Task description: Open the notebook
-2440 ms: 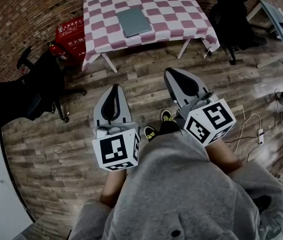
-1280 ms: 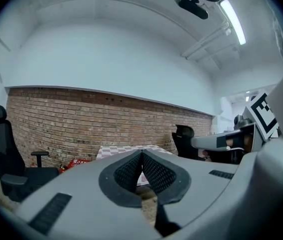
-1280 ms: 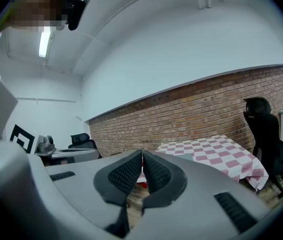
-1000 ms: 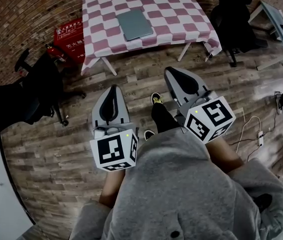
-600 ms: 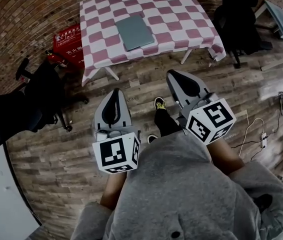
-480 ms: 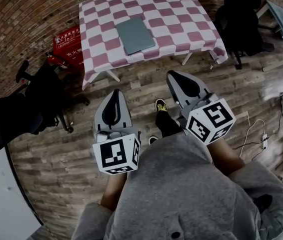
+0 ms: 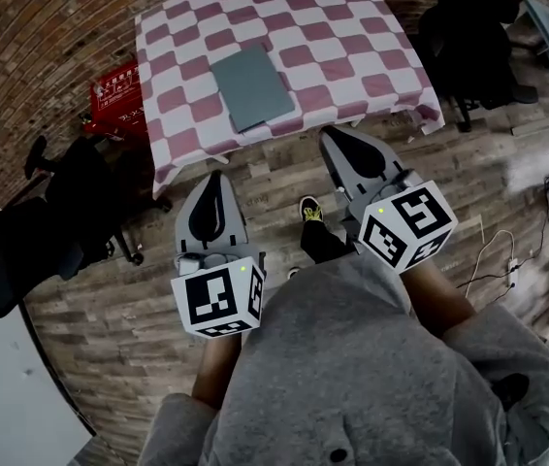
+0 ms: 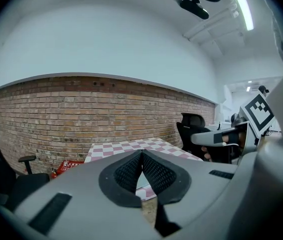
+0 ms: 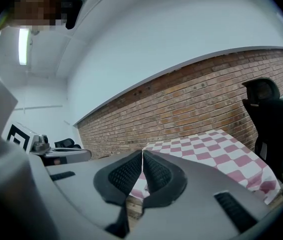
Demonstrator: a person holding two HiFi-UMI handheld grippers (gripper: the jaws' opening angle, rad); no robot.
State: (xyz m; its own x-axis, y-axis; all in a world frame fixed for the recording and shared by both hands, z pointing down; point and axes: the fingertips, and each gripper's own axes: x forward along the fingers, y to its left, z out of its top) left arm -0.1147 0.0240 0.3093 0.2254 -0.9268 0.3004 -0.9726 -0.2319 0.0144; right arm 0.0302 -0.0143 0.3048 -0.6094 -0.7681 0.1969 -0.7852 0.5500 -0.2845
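Grey notebook (image 7: pixel 251 87) closed, flat on checkered tabletop (image 7: pixel 371 66), left of middle, close to near edge
Left gripper (image 7: pixel 212 177) over wood floor (image 7: pixel 110 328), short of near edge, jaws pressed together at tips, nothing between
Right gripper (image 7: pixel 339 136) just at near edge, right of notebook, not touching it, jaws likewise together, empty
Red box (image 7: pixel 114 105) on floor by left edge; black chair (image 7: pixel 468 27) beyond right edge

Grey sweatshirt (image 7: pixel 352 357), dark button (image 7: pixel 339 452) low on the front. Dark trouser leg (image 7: pixel 325 244), black shoe (image 7: pixel 308 209) with yellow trim. Pale grey left gripper (image 7: pixel 211 177) and right gripper (image 7: pixel 339 138), black ribbed pads (image 8: pixel 126 174) inside, white marker cube (image 7: pixel 218 297) on each, black squares, tiny green light on top.
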